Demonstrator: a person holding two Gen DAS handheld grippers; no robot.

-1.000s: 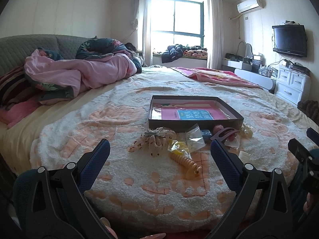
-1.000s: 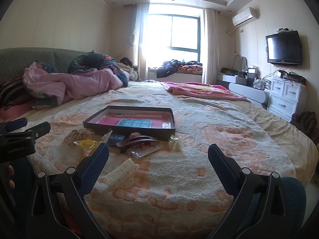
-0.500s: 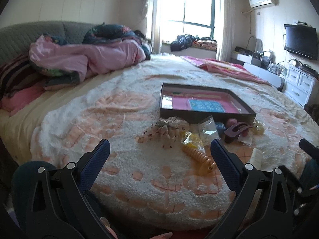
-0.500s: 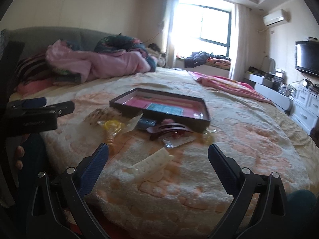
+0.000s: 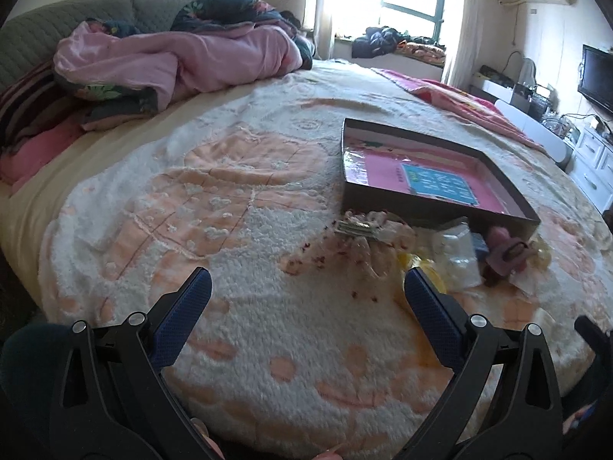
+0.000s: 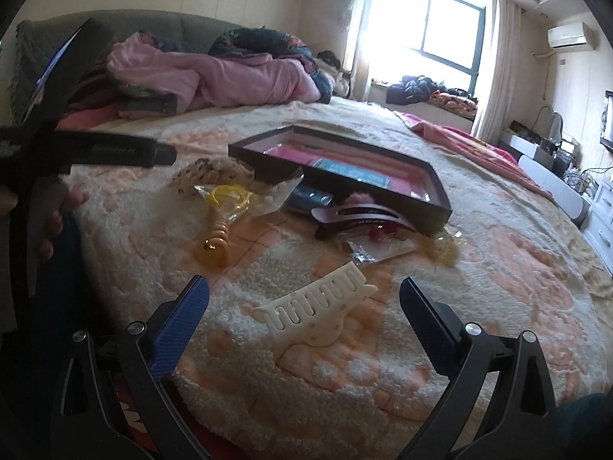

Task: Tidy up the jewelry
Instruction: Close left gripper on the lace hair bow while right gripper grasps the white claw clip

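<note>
Right wrist view: wide-spread right hand-held gripper [image 6: 304, 299] above toothed cream plastic hair claw [image 6: 318, 312] on fleecy blanket [image 6: 479, 306].

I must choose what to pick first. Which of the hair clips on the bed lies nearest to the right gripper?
The white comb-toothed claw clip, lying just ahead of the open right gripper. The dark pink-brown claw clip lies farther off, beside the box.

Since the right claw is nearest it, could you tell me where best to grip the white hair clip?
Probably across the white hair clip at its toothed bar, from above: it lies flat on the blanket, centred before the open right claw.
</note>
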